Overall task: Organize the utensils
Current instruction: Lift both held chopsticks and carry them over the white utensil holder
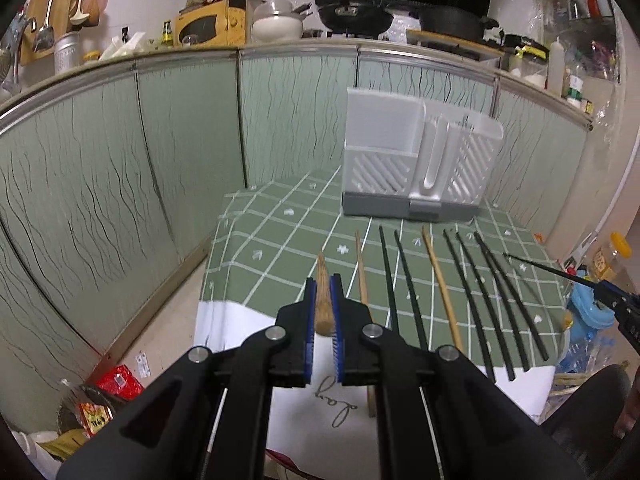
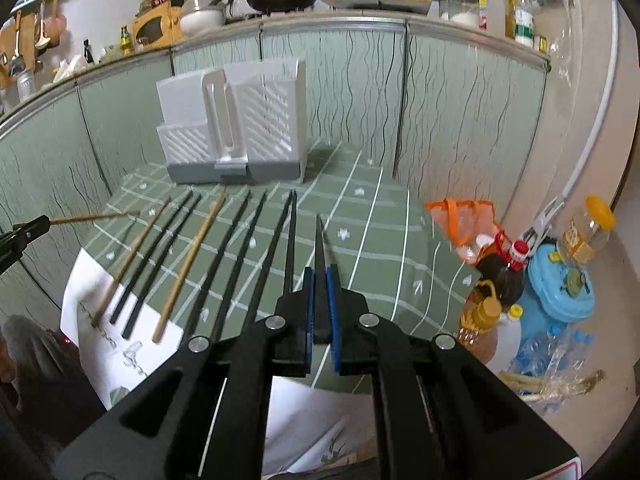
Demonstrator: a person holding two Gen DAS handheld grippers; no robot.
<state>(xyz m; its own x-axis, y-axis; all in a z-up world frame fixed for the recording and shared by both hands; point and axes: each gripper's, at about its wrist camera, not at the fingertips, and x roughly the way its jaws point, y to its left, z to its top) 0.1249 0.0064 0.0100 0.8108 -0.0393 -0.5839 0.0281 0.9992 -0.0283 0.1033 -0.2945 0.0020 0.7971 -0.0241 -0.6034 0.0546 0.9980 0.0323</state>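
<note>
On the left, the left gripper [image 1: 325, 280] is clamped on 1 wooden chopstick [image 1: 322, 292], its tip aimed toward the far end of the table. In the middle, 8 chopsticks [image 2: 236, 248] lie in a row on the green checked cloth [image 2: 372, 216], with the white holder [image 2: 240, 132] upright beyond them. On the right, the right gripper [image 2: 320, 276] pinches 1 black chopstick [image 2: 320, 248]. The carry step looks underway; next, each stick needs tipping upright over a holder slot.

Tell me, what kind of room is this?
Most likely a home kitchen: a yellow microwave and frying pan sit on the counter, ladles hang on the wall, cooking-oil bottles stand on the floor.
</note>
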